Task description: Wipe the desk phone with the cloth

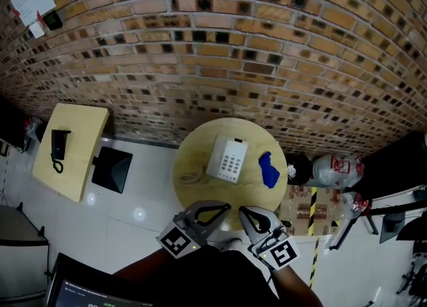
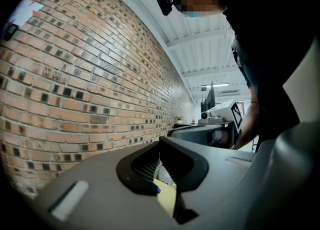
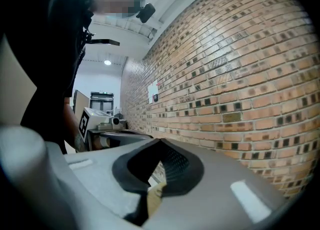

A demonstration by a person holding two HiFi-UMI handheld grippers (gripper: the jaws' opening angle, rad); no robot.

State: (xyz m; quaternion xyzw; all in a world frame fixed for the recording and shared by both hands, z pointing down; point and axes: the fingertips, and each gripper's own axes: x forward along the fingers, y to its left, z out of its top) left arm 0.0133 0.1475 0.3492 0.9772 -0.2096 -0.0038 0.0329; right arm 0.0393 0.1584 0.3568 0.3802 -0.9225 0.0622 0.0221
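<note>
On the round worktop (image 1: pixel 197 142), well apart at 12 o'clock from both claws, lies the phone (image 1: pixel 227 159), its long axis running 7 to 1 o'clock. At its 3 o'clock the cloth (image 1: pixel 269 169) stretches 11 to 5. The left claw (image 1: pixel 225 207) and right claw (image 1: pixel 242 210) are clenched, empty.

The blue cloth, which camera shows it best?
The head view: the blue cloth lies whole on the round table, right of the desk phone. The left gripper view shows at most a blue speck past its jaws; the right gripper view shows none of it.
</note>
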